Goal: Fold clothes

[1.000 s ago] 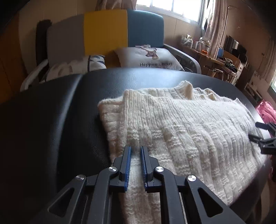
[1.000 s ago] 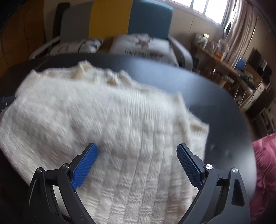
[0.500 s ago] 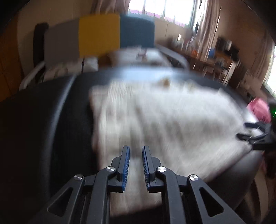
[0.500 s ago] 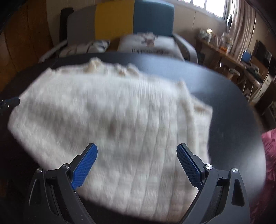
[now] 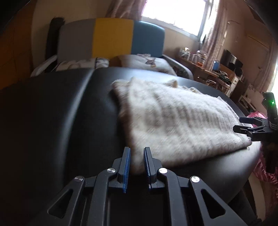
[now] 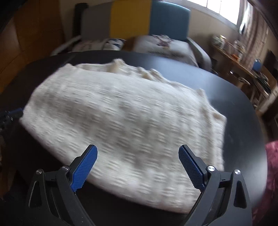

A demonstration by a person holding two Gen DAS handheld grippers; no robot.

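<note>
Daylight is admitted through a blown-out window (image 5: 173, 15) at one o'clock. The knitted sweater (image 6: 121, 118) is smeared by motion blur; frame edges are bent and darkened by fisheye distortion.

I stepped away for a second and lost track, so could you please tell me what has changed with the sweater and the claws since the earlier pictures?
The left claw has drawn back toward the sweater's near corner, its jaws opening, the gap wider than before; a bit of the knit shows between the pads, and blur hides whether they touch it. The right claw has also backed off slightly. It stays wide open, and the sweater still lies folded on the black table.
</note>
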